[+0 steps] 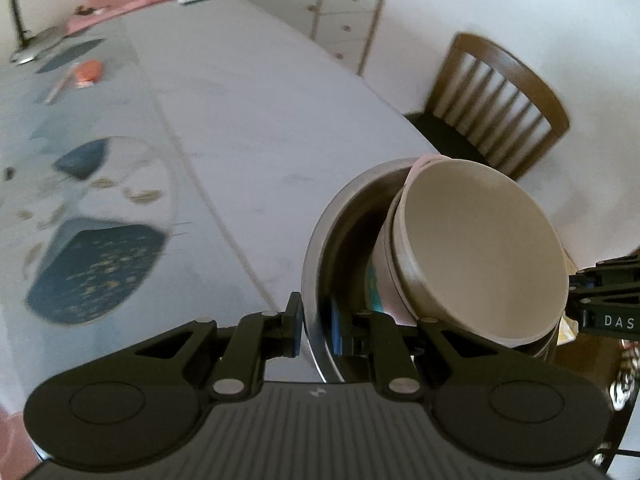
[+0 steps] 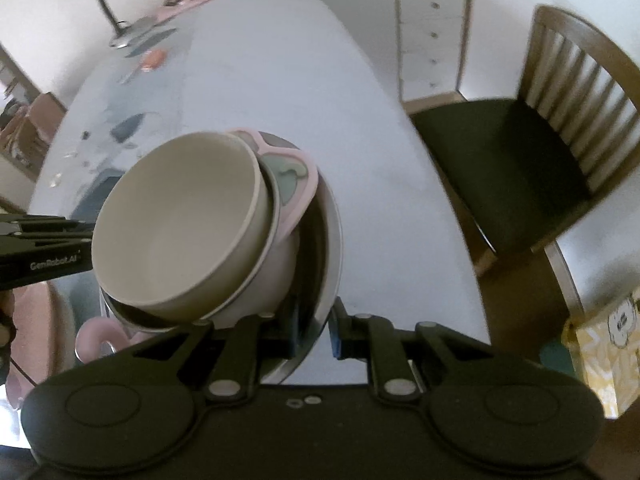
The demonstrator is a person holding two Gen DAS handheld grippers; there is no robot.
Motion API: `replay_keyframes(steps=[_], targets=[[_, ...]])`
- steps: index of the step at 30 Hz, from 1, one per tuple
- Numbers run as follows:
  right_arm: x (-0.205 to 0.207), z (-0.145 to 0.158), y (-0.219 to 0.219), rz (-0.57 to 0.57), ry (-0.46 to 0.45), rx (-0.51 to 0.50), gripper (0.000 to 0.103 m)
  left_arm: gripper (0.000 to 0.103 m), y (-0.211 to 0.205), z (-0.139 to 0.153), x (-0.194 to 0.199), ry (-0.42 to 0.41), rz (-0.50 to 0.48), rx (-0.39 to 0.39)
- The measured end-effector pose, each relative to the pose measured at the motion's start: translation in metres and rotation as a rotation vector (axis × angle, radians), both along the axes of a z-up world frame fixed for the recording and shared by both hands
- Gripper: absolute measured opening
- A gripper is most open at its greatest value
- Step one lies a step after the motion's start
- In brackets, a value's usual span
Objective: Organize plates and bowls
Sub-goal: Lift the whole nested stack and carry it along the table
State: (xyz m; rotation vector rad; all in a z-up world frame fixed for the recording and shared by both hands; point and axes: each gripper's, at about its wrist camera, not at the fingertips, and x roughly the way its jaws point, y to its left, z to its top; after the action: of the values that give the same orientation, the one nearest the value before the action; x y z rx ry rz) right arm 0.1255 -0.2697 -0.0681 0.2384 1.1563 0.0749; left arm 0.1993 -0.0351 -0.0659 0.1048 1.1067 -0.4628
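A steel bowl (image 1: 320, 236) holds a nested stack: a beige bowl (image 1: 480, 248) on top, tilted, with a pink bowl under it. My left gripper (image 1: 316, 328) is shut on the steel bowl's rim at its left side. In the right wrist view the same steel bowl (image 2: 334, 240) carries the beige bowl (image 2: 176, 224) and the pink bowl (image 2: 296, 172) with a grey-green divided inside. My right gripper (image 2: 314, 328) is shut on the steel rim at its right side. The stack hangs above the table, held from both sides.
A long white table (image 1: 248, 112) stretches ahead with a patterned mat (image 1: 92, 264) at its left, a desk lamp (image 1: 24, 36) and small items at the far end. A wooden chair (image 2: 532, 152) stands to the right, a drawer cabinet (image 2: 432, 28) behind.
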Motion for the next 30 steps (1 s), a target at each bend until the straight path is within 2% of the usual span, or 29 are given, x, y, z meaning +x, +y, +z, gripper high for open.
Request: replay_keyframes(steps=[6, 13, 21, 30], targets=[[0.017, 0.023, 0.043, 0.105, -0.039, 0.005, 0.015, 0.013, 0.057, 0.024, -0.011, -0.032, 0.105, 0.01], [0.036, 0.036, 0.105, 0.239, -0.066, 0.026, 0.015, 0.013, 0.131, 0.041, -0.027, -0.063, 0.251, 0.029], [0.044, 0.039, 0.185, 0.408, -0.074, 0.052, 0.015, 0.014, 0.206, 0.047, -0.058, -0.072, 0.404, 0.058], [0.04, 0.023, 0.26, 0.562, -0.053, 0.086, 0.015, 0.014, 0.274, 0.039, -0.098, -0.055, 0.549, 0.101]])
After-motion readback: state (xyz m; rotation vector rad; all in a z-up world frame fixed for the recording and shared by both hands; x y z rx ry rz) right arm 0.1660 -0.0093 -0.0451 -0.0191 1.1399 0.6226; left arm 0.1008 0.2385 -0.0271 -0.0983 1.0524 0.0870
